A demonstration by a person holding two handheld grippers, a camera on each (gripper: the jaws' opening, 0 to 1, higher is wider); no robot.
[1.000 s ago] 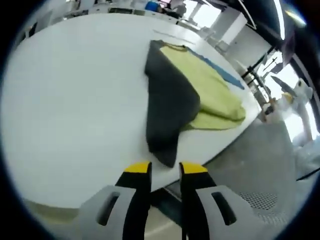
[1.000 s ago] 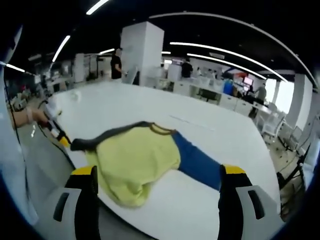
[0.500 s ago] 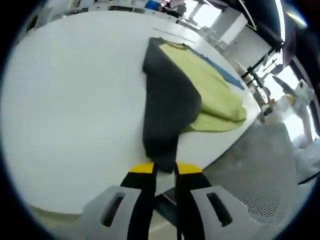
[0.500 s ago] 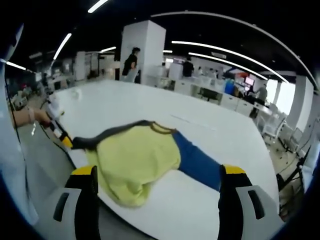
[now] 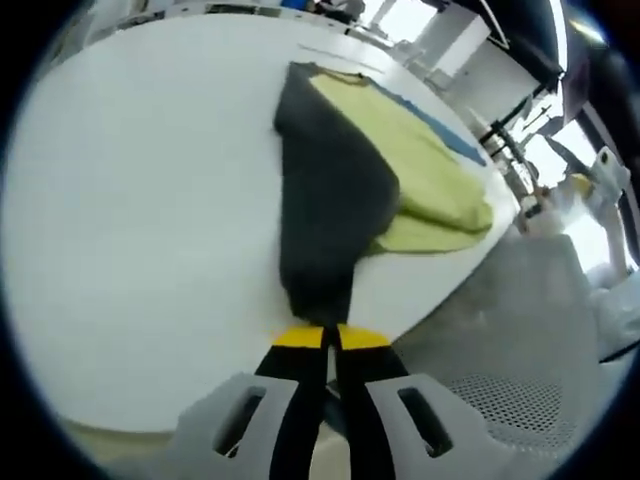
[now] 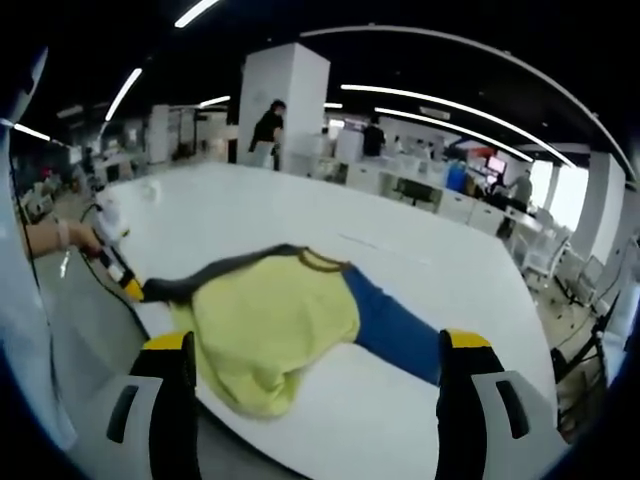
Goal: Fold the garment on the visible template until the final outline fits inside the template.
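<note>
Left gripper view puts the left gripper (image 5: 320,338) right at the near edge of the white table (image 5: 130,220), its yellow-tipped jaws pressed together on the end of the dark grey sleeve (image 5: 325,215). From that pinch the sleeve runs away across the tabletop to the yellow body of the garment (image 5: 425,180), which lies along the far right side of the table, partly draped over its edge, with a strip of blue (image 5: 445,138) showing beyond it. Right gripper view looks across the same table (image 6: 300,215) from the other side: the right gripper (image 6: 312,345) hangs short of the cloth with its two jaws spread wide apart and nothing between them. Just beyond lies the garment (image 6: 270,325), yellow in the middle, a blue sleeve (image 6: 395,325) stretched to the right and the grey sleeve (image 6: 195,282) drawn out to the left, where the other gripper (image 6: 128,285) grips its tip. Farther back stand a white pillar (image 6: 285,105), desks and several people (image 6: 268,130).
</note>
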